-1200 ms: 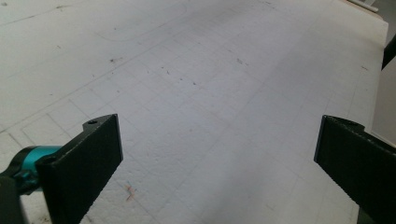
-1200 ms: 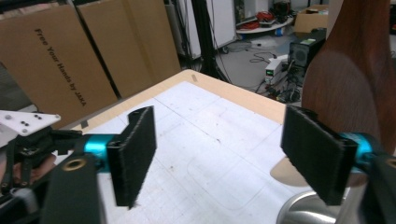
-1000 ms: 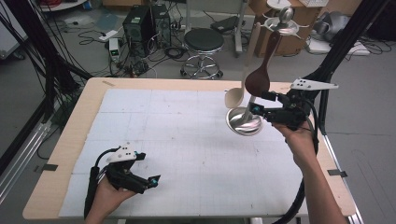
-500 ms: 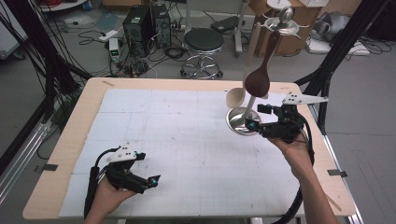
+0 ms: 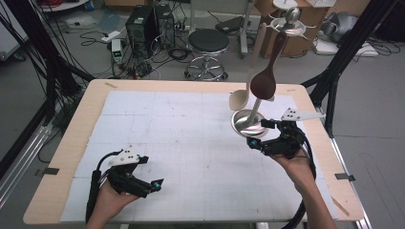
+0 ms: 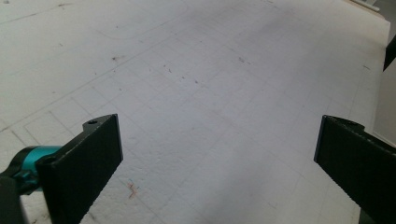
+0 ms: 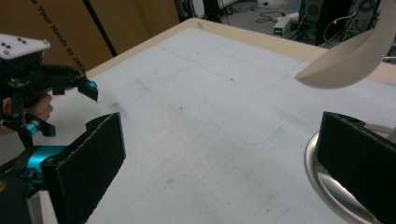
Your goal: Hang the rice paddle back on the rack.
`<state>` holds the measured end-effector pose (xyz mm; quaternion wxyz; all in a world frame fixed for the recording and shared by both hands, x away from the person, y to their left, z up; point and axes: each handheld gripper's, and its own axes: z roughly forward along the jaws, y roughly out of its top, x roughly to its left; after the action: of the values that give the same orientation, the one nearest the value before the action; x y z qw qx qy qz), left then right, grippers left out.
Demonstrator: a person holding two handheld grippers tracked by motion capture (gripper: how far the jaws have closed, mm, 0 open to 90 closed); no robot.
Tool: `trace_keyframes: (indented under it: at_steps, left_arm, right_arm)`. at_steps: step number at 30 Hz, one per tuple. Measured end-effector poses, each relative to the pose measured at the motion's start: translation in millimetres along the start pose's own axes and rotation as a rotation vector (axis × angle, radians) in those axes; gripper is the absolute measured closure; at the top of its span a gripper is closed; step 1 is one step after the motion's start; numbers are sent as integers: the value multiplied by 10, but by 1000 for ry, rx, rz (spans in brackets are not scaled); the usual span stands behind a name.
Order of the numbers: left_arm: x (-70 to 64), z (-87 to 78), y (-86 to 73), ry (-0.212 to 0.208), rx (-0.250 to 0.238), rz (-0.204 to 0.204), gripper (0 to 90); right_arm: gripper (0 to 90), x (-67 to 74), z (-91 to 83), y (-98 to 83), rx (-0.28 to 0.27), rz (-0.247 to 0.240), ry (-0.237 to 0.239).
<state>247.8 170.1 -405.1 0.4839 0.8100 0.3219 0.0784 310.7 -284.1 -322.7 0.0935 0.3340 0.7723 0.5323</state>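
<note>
While the white gridded mat (image 5: pixel 191 143) leaves a wide bare stretch across the middle of the counter (image 5: pixel 67 157), the utensil stand (image 5: pixel 249 125) sits near the far right edge with its round metal base flat on the mat. One stand carries two hanging spoons, a pale spoon (image 5: pixel 239 99) and a dark brown spoon (image 5: pixel 263 85), and two tools are in play: the right hand-held gripper (image 5: pixel 255 135), just beside the base, has just been opening and stands released with nothing between its pads. Near the front left corner, well apart, the left hand-held gripper (image 5: pixel 155 183) rests low over bare mat, likewise released and empty.
</note>
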Motion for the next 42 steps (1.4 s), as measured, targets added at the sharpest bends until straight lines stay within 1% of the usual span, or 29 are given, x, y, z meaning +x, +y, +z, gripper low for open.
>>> trace_keyframes:
  at_steps: [3,7,9,11,16,19,21,23,25,26,28,30,32,34,36,41,42]
  left_arm:
    - [3,-8,-1,4,-3,-6,17]
    - [14,-17,-2,3,-3,-1,16]
    - [17,-20,-4,6,-2,-3,17]
    - [20,-21,-7,4,-3,-4,16]
    - [16,-9,-18,9,-1,-10,16]
    - [19,-5,-19,4,4,-2,16]
    - [14,-2,-24,6,3,-9,16]
    - [24,-5,-27,4,9,-3,16]
    - [23,-5,-32,7,5,-11,16]
    - [29,-10,-32,7,7,-5,16]
    - [31,-12,-33,6,7,-5,17]
    - [27,-15,-37,9,2,-16,16]
    - [36,-20,-39,9,2,-14,17]
    - [39,-20,-42,11,2,-15,16]
    - [39,-20,-43,11,1,-18,16]
    - [43,-19,-49,14,1,-20,16]
    - [44,-19,-50,14,2,-18,17]
  right_arm:
    - [9,20,21,-56,8,-3,4]
    - [9,44,32,-141,18,-3,9]
    - [9,52,32,-191,19,5,12]
    - [9,50,29,-240,14,8,9]
    - [9,45,10,-363,24,20,3]
    - [9,44,-4,-441,30,27,-1]
    - [9,43,-16,-495,30,34,-4]
    - [9,41,-29,-546,28,42,-5]
    - [9,34,-44,-594,24,49,-8]
    - [9,35,-53,-615,24,55,-10]
    - [9,29,-70,-655,24,55,-18]
    - [9,26,-89,-695,19,61,-23]
    - [9,28,-100,-736,18,60,-31]
    - [9,29,-105,-783,25,67,-35]
    - [9,34,-98,-833,36,62,-45]
    - [9,47,-72,-943,53,65,-43]
    - [9,54,-75,-960,56,74,-39]
